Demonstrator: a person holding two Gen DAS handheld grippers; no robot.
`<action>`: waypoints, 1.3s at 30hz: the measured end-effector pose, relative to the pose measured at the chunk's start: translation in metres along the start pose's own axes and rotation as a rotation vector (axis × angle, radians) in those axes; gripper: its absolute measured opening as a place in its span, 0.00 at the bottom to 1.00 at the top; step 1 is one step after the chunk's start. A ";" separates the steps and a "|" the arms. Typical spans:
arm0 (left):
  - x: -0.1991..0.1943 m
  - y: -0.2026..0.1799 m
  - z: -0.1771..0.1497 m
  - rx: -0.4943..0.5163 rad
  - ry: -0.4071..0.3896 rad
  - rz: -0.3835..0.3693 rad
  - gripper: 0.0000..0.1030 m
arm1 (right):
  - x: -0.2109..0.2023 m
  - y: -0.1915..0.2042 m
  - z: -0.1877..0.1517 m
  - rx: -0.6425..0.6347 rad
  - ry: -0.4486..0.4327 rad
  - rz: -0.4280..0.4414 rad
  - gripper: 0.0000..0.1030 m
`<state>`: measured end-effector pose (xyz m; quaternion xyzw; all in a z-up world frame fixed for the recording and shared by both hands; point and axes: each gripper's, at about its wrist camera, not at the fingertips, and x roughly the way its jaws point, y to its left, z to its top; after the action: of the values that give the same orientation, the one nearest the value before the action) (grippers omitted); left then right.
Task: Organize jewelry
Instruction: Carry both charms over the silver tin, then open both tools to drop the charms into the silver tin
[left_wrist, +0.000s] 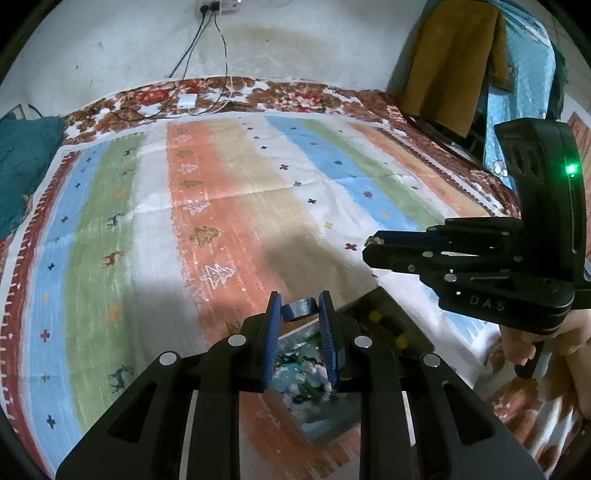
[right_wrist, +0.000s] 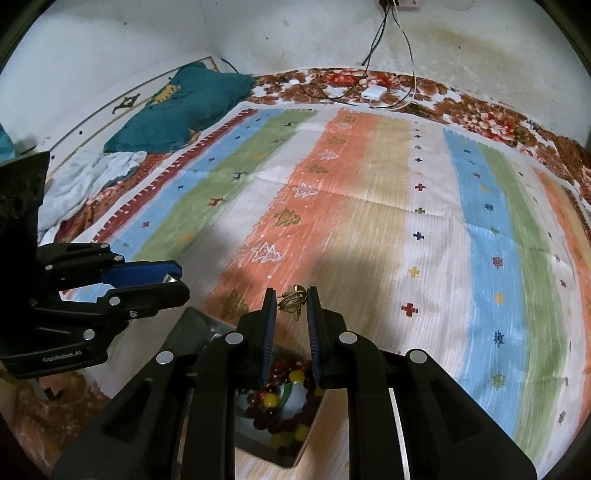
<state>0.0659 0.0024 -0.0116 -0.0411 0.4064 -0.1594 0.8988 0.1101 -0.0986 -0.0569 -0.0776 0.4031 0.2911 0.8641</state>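
Now your left tool (left_wrist: 300, 308) pinches a grey ring (left_wrist: 302, 309) at its tips, above the jewelry tray (left_wrist: 384, 306) on the bed; your right tool (right_wrist: 291, 299) pinches a gold earring (right_wrist: 293, 300) over that tray's beads (right_wrist: 280, 402).

Jewelry tray (left_wrist: 384, 306) mostly hidden behind left claw (left_wrist: 300, 314), beads (left_wrist: 299, 376) blurred, gold trinket (right_wrist: 293, 299) indistinct

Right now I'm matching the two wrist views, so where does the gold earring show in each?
Left wrist: the gold earring peeks out at the tip of the right hand-held gripper, right of centre.
Right wrist: it hangs between the fingertips, centre, above the tray.
Shared landmark: the white charger near the wall.
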 end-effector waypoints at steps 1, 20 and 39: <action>-0.002 -0.002 -0.001 0.000 -0.003 -0.002 0.20 | -0.001 0.001 -0.001 0.002 0.000 0.001 0.17; -0.021 -0.016 -0.023 -0.039 -0.031 -0.006 0.20 | -0.024 0.015 -0.032 0.005 -0.003 0.034 0.17; -0.017 -0.014 -0.028 -0.083 -0.037 0.024 0.38 | -0.020 0.019 -0.046 0.003 0.041 0.029 0.32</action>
<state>0.0305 -0.0038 -0.0154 -0.0765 0.3965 -0.1305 0.9055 0.0597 -0.1088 -0.0706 -0.0764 0.4221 0.3015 0.8515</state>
